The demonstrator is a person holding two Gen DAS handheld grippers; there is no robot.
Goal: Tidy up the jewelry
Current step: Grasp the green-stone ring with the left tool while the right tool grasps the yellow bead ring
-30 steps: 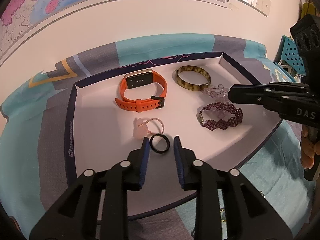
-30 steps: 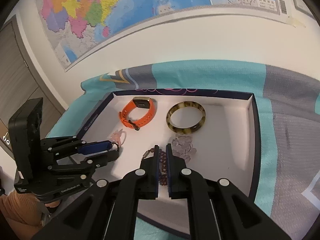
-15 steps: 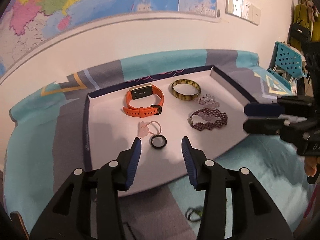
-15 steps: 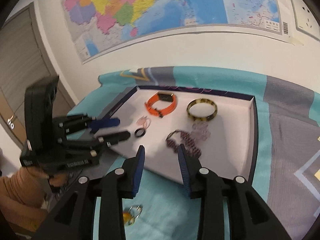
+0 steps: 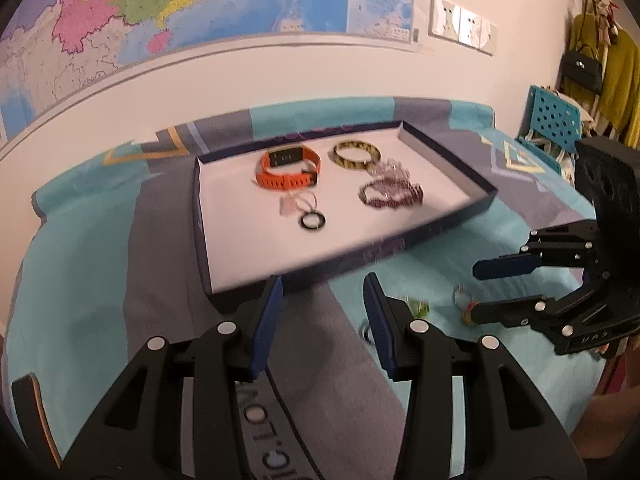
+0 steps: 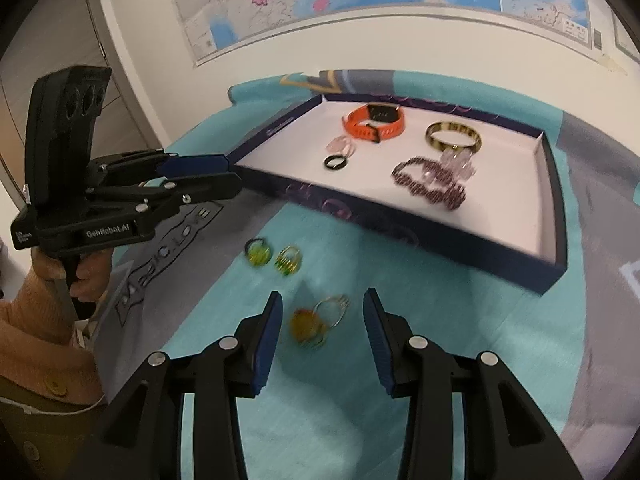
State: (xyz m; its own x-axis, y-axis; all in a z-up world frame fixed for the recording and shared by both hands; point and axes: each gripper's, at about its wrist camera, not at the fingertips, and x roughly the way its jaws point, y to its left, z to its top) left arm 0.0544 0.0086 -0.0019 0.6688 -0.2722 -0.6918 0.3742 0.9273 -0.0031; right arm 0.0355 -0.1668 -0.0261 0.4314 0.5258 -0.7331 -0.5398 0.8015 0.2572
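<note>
Yellow and blurred, the nearest ring (image 6: 307, 326) lies on the teal bedspread (image 6: 360, 420) between the right gripper (image 6: 322, 338) jaws, just opened and released. The left gripper (image 6: 208, 174), jaws also apart and empty, hovers farther left; beyond lies the tray (image 6: 500, 258).

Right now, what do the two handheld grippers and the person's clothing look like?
Both are black plastic frames with silver pivot screws and blue finger pads. The left gripper carries a tall black block with three round holes and white "GenRobot.AI" lettering on its side. The right gripper has the same block and faint white lettering. The hand on the left gripper's black handle wears an orange knitted sleeve.
</note>
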